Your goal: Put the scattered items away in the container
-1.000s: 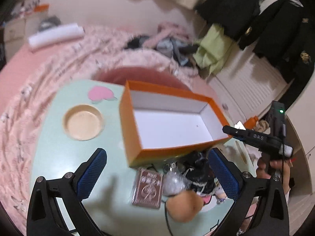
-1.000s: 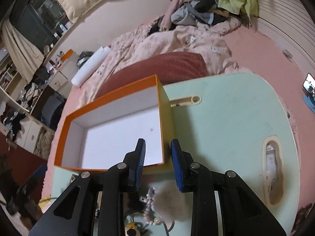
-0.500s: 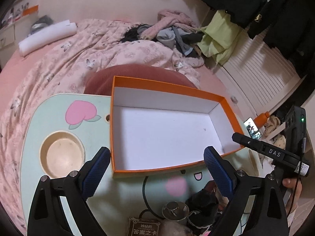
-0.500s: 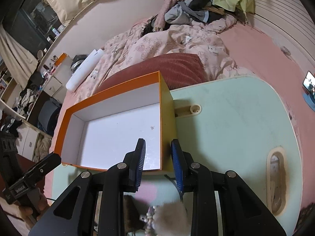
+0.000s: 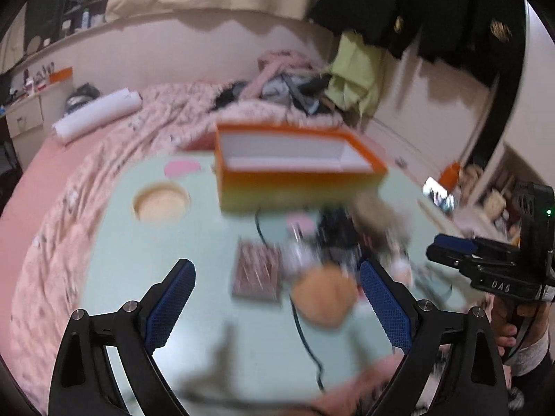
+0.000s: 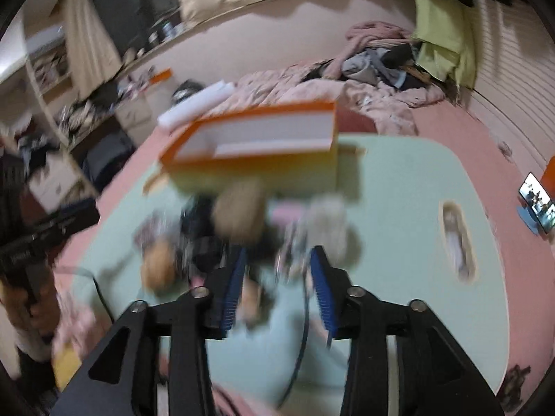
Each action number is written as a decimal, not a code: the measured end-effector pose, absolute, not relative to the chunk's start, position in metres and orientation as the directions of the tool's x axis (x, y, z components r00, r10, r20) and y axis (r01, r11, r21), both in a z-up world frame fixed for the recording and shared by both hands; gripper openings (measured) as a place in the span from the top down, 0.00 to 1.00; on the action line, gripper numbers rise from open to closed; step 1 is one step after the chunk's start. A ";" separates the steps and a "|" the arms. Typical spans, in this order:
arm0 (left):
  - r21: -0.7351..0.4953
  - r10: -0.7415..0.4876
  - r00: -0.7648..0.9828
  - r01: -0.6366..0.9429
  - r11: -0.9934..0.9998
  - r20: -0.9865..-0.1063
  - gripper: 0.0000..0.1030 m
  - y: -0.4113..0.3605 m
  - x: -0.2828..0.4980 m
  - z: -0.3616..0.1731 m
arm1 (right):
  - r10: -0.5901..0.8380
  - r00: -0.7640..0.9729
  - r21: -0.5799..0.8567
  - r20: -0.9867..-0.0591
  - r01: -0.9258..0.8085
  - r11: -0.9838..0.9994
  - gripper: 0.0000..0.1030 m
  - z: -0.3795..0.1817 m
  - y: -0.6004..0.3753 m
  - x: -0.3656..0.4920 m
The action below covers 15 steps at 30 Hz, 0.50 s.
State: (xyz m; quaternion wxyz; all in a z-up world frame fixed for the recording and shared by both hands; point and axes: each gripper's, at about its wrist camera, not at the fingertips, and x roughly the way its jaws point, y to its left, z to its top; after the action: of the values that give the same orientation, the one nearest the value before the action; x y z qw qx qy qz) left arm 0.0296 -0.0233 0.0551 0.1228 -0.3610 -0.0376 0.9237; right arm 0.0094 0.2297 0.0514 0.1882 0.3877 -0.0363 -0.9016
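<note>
1. Fingers of the left gripper stand wide apart, nothing between the blue pads, hovering above the mint-green table.
2. Right gripper: its jaws are opening above the blurred pile of items; motion blur prevents telling whether the pads touch anything, though no item appears pinched.
3. Both views are smeared by motion. In the pile only a round tan ball, a brown patterned card box and a pale fluffy tuft can be told apart; the dark tangle between them cannot be identified.
4. Orange box, white inside, stands open on the far side of the table, just beyond the pile; what can be seen of its inside looks bare.
5. A black cable runs across the table toward the near edge, where it is cut off.
6. Both grippers tilt downward toward the table. A hand grasps the right gripper's handle at the right edge of the left wrist view.
7. Lettering "DAS" shows on the right gripper's body; writing on the card box is unreadable.
</note>
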 end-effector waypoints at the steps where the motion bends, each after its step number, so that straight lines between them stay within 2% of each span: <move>1: -0.148 0.242 -0.704 -0.193 -0.970 -0.668 0.07 -0.020 0.035 0.048 | -0.343 -0.631 0.175 -0.696 0.314 -0.933 0.56 0.041 0.225 0.021; 4: -0.097 0.168 -0.705 -0.140 -0.985 -0.689 0.07 -0.008 0.044 0.027 | -0.306 -0.645 0.107 -0.700 0.329 -0.938 0.56 0.026 0.215 0.039; 7: -0.085 0.156 -0.699 -0.135 -0.987 -0.698 0.07 0.000 0.046 0.016 | -0.321 -0.648 0.096 -0.691 0.358 -0.929 0.54 0.019 0.208 0.049; 9: -0.016 0.100 -0.697 -0.125 -0.992 -0.710 0.07 0.007 0.043 0.010 | -0.324 -0.644 0.096 -0.693 0.363 -0.927 0.44 0.015 0.205 0.050; 12: 0.006 0.074 -0.679 -0.115 -0.993 -0.730 0.05 0.009 0.038 0.001 | -0.288 -0.645 0.045 -0.707 0.365 -0.930 0.39 0.005 0.198 0.051; 13: 0.002 0.076 -0.667 -0.115 -0.993 -0.741 0.00 0.009 0.035 -0.002 | -0.270 -0.652 0.021 -0.708 0.363 -0.931 0.34 0.004 0.196 0.052; 14: 0.033 0.049 -0.670 -0.109 -0.994 -0.741 0.00 0.010 0.034 -0.005 | -0.260 -0.662 0.005 -0.702 0.361 -0.932 0.24 0.003 0.194 0.054; 15: 0.028 0.056 -0.676 -0.112 -0.993 -0.734 0.00 0.009 0.034 -0.007 | -0.259 -0.660 0.006 -0.706 0.360 -0.933 0.18 0.001 0.194 0.054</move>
State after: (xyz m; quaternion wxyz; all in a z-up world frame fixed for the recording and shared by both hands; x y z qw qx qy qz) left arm 0.0335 0.0092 -0.0066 0.0458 -0.3996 0.0354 0.9148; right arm 0.0539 0.1941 0.0011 0.1703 0.3758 0.0672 -0.9084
